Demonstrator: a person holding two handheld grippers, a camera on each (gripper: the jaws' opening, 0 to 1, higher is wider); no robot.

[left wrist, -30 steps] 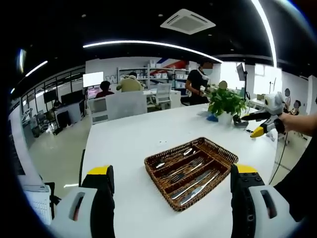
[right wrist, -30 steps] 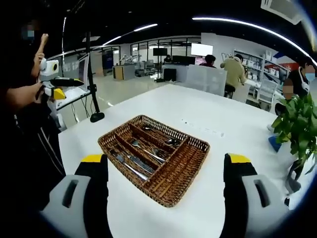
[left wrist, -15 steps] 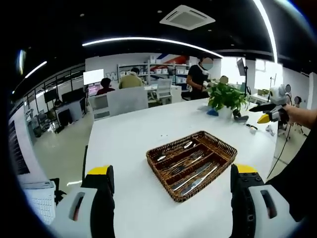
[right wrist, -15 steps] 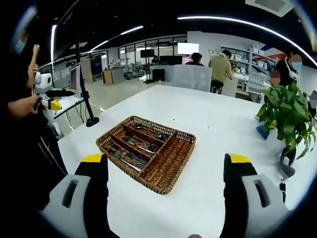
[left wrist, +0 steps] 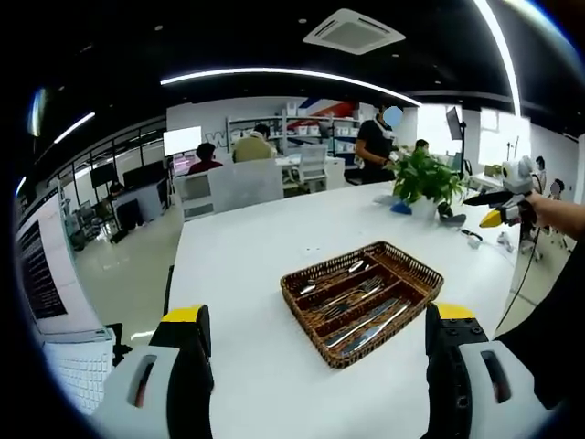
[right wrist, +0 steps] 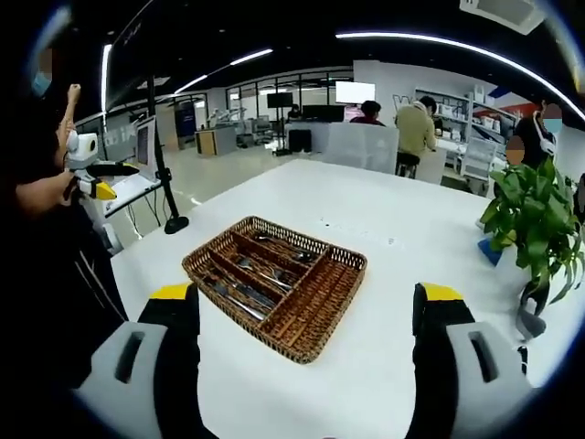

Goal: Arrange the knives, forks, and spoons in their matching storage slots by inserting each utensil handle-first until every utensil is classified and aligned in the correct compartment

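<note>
A brown wicker cutlery basket (left wrist: 408,272) lies on the white table (left wrist: 247,265). It holds spoons (left wrist: 331,274), forks (left wrist: 352,293) and knives (left wrist: 370,320) in three side-by-side slots. My left gripper (left wrist: 316,315) hovers open above the table, short of the basket, with nothing between its jaws. In the right gripper view the same basket (right wrist: 320,297) sits ahead of my open, empty right gripper (right wrist: 305,293); its knives (right wrist: 233,297) lie nearest the left edge. Each gripper appears in the other's view, held up off the table: the right gripper (left wrist: 498,210) and the left gripper (right wrist: 91,178).
A potted plant (left wrist: 425,178) stands on the table's far side, also seen as the plant (right wrist: 535,224). A black stand pole (right wrist: 164,137) rises beside the table. Several people sit or stand at desks in the background. White table surface surrounds the basket.
Both views have shifted a little with the hands, so the basket sits slightly differently in each picture. The basket and utensils have not moved. Both grippers remain open.
</note>
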